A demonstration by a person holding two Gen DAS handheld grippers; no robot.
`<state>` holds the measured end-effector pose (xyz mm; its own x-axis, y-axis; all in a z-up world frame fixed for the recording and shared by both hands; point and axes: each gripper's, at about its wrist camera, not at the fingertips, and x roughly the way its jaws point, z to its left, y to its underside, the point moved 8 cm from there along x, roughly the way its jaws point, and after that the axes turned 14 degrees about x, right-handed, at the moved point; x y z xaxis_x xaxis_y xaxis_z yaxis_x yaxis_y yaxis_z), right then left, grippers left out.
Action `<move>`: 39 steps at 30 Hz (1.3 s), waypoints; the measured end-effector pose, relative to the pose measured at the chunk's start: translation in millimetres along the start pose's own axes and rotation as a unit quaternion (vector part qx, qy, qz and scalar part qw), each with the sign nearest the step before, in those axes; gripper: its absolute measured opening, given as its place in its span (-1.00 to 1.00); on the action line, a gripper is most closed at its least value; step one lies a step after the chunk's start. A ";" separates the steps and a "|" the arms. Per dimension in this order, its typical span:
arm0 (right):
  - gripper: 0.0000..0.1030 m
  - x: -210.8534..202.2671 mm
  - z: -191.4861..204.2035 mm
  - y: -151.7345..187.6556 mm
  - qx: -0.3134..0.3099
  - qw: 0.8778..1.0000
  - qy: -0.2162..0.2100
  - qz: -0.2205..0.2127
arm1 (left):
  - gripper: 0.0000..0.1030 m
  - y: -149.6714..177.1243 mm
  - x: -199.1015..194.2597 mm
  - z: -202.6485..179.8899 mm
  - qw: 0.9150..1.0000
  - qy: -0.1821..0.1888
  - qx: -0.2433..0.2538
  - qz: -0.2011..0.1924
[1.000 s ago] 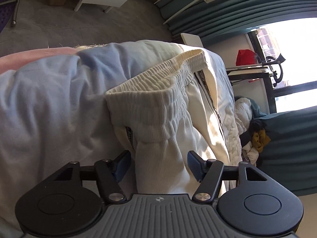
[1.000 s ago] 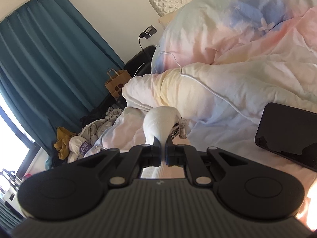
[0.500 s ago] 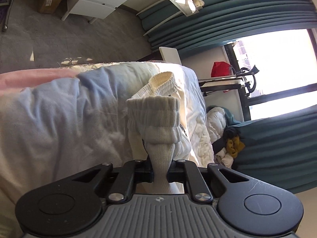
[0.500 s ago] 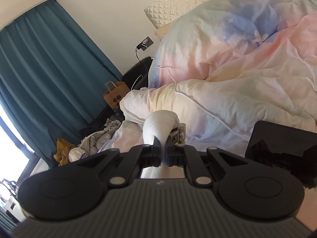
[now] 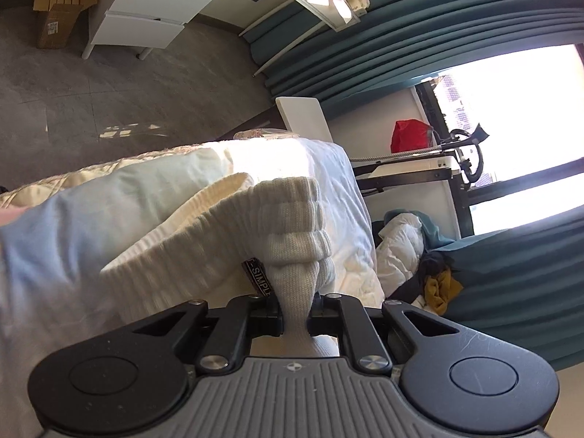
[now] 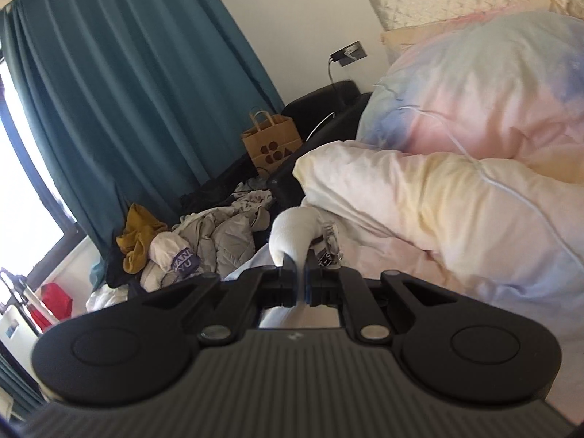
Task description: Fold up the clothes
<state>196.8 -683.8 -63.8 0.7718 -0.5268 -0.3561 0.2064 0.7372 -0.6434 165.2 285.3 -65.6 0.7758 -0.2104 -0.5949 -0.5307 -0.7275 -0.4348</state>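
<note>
White knit trousers with a ribbed elastic waistband [image 5: 284, 215] and a black lettered drawstring [image 5: 257, 277] are lifted off the bed. My left gripper [image 5: 295, 319] is shut on the bunched waistband, and the band stretches off to the left above the duvet. My right gripper [image 6: 300, 284] is shut on another fold of the same white trousers [image 6: 294, 228], held above the bed beside a small clear tag. The rest of the garment is hidden under both grippers.
A pastel duvet [image 6: 456, 197] and pillow [image 6: 492, 76] cover the bed. A heap of clothes [image 6: 204, 241] and a paper bag [image 6: 272, 144] lie by the teal curtain [image 6: 127, 91]. White drawers [image 5: 146, 11], cardboard boxes [image 5: 58, 7] and a desk by the window [image 5: 408, 168] stand on the grey floor.
My left gripper closed on the waistband and lifted it, bunching the fabric. My right gripper kept its hold and swung left and up, so the black phone left its view.
</note>
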 end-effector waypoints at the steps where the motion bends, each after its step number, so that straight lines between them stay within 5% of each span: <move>1: -0.86 16.8 12.5 7.5 -0.013 1.000 0.001 0.003 | -0.79 -4.8 15.1 -2.5 1.000 -0.008 0.005 0.002; 11: -0.86 167.5 61.6 113.5 -0.152 0.988 0.028 0.022 | -0.77 -54.1 164.6 -27.2 0.995 -0.083 0.059 0.018; 18: -0.74 178.4 59.6 122.2 -0.154 0.987 0.001 0.045 | -0.51 -41.5 123.3 -31.9 0.996 -0.027 0.077 -0.030; 22: -0.11 145.4 53.5 97.2 -0.103 0.993 -0.035 0.054 | 0.45 -32.4 93.6 -34.3 0.994 0.008 0.086 -0.059; 25: 0.30 106.9 45.1 73.9 -0.072 0.994 -0.070 0.050 | 0.53 -25.5 70.9 -36.1 0.992 0.035 0.093 -0.081; 31: 0.53 33.2 -32.2 39.7 0.078 0.994 -0.061 0.045 | 0.64 12.1 24.7 -21.2 0.989 0.054 0.080 -0.108; 33: 0.52 16.3 -70.0 48.5 0.165 0.983 -0.057 0.056 | 0.66 27.7 22.7 -6.8 0.993 0.049 0.047 -0.095; 36: 0.53 11.2 -120.2 85.0 0.288 0.951 -0.028 0.107 | 0.65 45.6 32.1 12.2 0.996 0.053 -0.006 -0.066; 39: 0.52 20.1 -134.8 103.7 0.320 0.936 -0.028 0.144 | 0.65 50.1 52.0 22.4 0.996 0.063 -0.032 -0.054</move>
<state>152.6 -675.0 -229.0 0.8776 -0.2577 -0.4043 0.2893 0.9571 0.0180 171.3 252.6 -133.4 0.8658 -0.2073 -0.4553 -0.4231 -0.7891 -0.4453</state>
